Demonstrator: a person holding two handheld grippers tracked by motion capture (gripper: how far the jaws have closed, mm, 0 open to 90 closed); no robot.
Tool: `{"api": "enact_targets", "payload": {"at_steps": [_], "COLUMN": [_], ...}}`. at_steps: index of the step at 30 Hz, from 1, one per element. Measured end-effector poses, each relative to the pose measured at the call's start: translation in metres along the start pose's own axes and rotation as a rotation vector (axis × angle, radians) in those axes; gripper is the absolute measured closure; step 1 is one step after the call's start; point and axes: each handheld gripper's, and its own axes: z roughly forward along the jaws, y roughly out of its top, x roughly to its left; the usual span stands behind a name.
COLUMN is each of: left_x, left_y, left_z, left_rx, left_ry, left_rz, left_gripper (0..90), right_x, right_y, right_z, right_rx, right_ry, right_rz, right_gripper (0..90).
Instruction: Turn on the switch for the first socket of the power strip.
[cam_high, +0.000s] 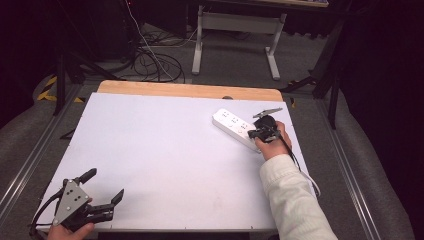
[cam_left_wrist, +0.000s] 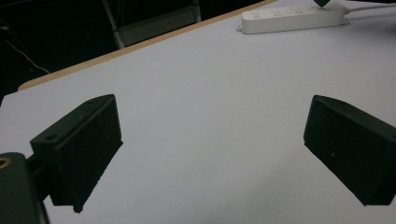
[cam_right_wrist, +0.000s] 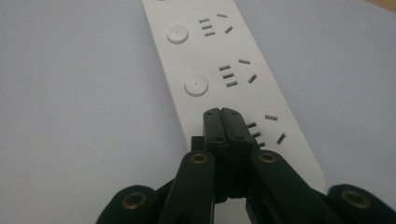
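Strip (cam_high: 239, 128) is what I am working on: a long white power strip with round buttons and plug holes, lying flat on the white table (cam_high: 165, 165), far over on the right side and near the back edge. It sits at a slant, and its cord runs off past my right hand (cam_high: 272, 142).

My right gripper (cam_high: 263, 131) is right over the near end of the strip. In the right gripper view I see its two black jaws pressed flat together, with nothing between them. The tips (cam_right_wrist: 223, 116) point down at the strip's top (cam_right_wrist: 210, 60), just beside the nearest set of plug holes, where a button would be. I cannot tell if the tips touch the strip or stop just above it. The other two buttons lie further along, past the tips.

My left gripper (cam_high: 102, 187) is well apart from all this, at the near left corner of the table. Its jaws stand wide open and hold nothing. In the left gripper view I see bare table between them, and the strip (cam_left_wrist: 292, 18) far off at the top.
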Motion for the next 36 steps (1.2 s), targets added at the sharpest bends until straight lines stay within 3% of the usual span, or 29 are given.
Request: {"api": "enact_targets", "payload": {"at_steps": [31,36], "left_x": [-0.0005,-0.0003], "left_y": [0.0001,0.0001], "left_z": [-0.0002,-0.0003], "left_rx": [0.001,-0.001], "left_ry": [-0.001,0.001], "left_rz": [0.007,0.008], "left_gripper": [4.8,4.8], "right_x": [0.0052,0.0039], "right_y": [-0.0029,-0.0045], "right_z": [0.0043,0.0046], "right_rx": [0.006,-0.003], "right_ry": [-0.046,-0.039], "right_rz": [-0.001,0.020], "right_gripper": [90.0,90.0]}}
